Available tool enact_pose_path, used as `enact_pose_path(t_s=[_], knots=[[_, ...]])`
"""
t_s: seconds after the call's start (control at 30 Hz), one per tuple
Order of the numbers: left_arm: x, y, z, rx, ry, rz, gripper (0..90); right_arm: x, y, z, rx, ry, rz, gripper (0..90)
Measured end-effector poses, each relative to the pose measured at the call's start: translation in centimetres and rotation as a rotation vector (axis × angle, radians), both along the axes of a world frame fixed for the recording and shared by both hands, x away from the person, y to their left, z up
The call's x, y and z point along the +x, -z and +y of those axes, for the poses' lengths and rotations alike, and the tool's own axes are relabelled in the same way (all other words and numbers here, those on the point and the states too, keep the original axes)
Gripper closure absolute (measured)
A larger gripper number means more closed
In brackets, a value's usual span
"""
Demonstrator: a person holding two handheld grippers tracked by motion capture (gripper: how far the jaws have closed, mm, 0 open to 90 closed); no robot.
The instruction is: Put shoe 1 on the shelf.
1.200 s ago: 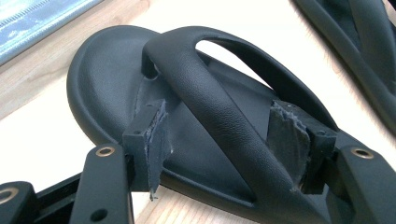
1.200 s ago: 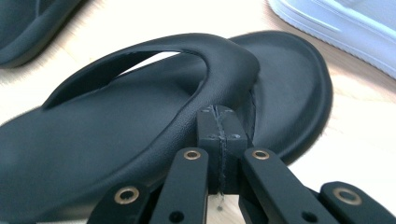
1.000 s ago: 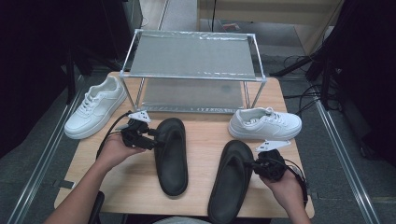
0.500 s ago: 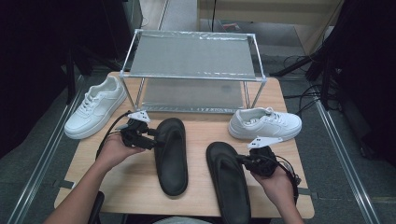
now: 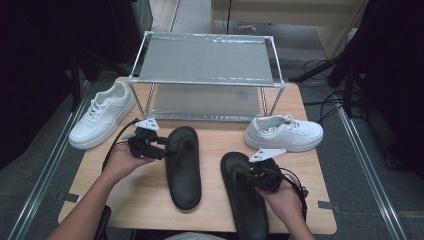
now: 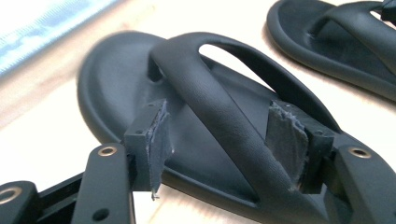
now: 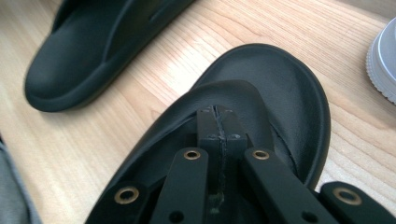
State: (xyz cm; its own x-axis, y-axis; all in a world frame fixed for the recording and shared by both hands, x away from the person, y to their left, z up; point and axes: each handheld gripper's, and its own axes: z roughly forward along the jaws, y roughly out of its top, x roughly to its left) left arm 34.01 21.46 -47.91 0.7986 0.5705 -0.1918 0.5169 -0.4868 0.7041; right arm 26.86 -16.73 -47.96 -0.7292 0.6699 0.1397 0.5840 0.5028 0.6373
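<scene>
Left hand-held gripper (image 6: 219, 154) open astride left sandal (image 5: 183, 165) strap; right hand-held gripper (image 7: 219, 123) shut under right sandal (image 5: 245, 195) strap, which could slip off if dragged

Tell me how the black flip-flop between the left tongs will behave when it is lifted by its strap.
The flip-flop looks like soft moulded foam, so probably light. Held by its arched strap, the sole may droop and swing. The matte surface suggests that the pads of the open left tongs would hardly slip.
</scene>
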Motion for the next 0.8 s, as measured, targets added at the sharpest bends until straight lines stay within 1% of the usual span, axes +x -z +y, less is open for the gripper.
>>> enact_pose_path(t_s=[0.03,0.07,0.13,0.2,0.27,0.4,0.5,0.63,0.67,0.8], knots=[[-0.1,-0.1,0.1,-0.008,-0.011,-0.010,40.8,0.1,0.1,0.1,-0.005,0.001,0.002,90.0],[-0.2,-0.2,0.2,-0.011,-0.011,-0.011,40.9,0.3,0.2,0.1,-0.008,-0.003,0.001,90.0],[-0.3,-0.1,0.4,-0.009,-0.019,-0.008,40.8,0.5,0.3,0.3,-0.009,-0.005,0.005,90.0],[-0.5,-0.1,0.7,0.000,-0.019,-0.005,40.8,0.7,0.4,0.5,-0.011,-0.017,-0.005,90.0],[-0.7,-0.1,0.8,-0.005,-0.025,-0.006,40.8,0.9,0.3,0.7,-0.017,-0.017,-0.005,90.0],[-1.0,0.0,1.2,-0.005,-0.037,-0.006,40.8,1.5,0.4,1.0,-0.009,-0.023,-0.006,90.0],[-1.2,0.1,1.4,0.002,-0.040,0.004,40.6,2.0,0.5,1.3,-0.005,-0.022,-0.005,90.0],[-1.6,0.3,1.7,0.005,-0.046,0.008,40.2,2.7,0.5,2.0,-0.006,-0.025,-0.014,90.0],[-1.6,0.3,1.8,0.005,-0.047,0.008,40.2,2.9,0.5,2.3,-0.009,-0.032,-0.026,90.0],[-1.9,0.4,2.1,0.004,-0.057,0.011,39.9,3.6,0.6,3.1,-0.010,-0.043,-0.033,90.0]])
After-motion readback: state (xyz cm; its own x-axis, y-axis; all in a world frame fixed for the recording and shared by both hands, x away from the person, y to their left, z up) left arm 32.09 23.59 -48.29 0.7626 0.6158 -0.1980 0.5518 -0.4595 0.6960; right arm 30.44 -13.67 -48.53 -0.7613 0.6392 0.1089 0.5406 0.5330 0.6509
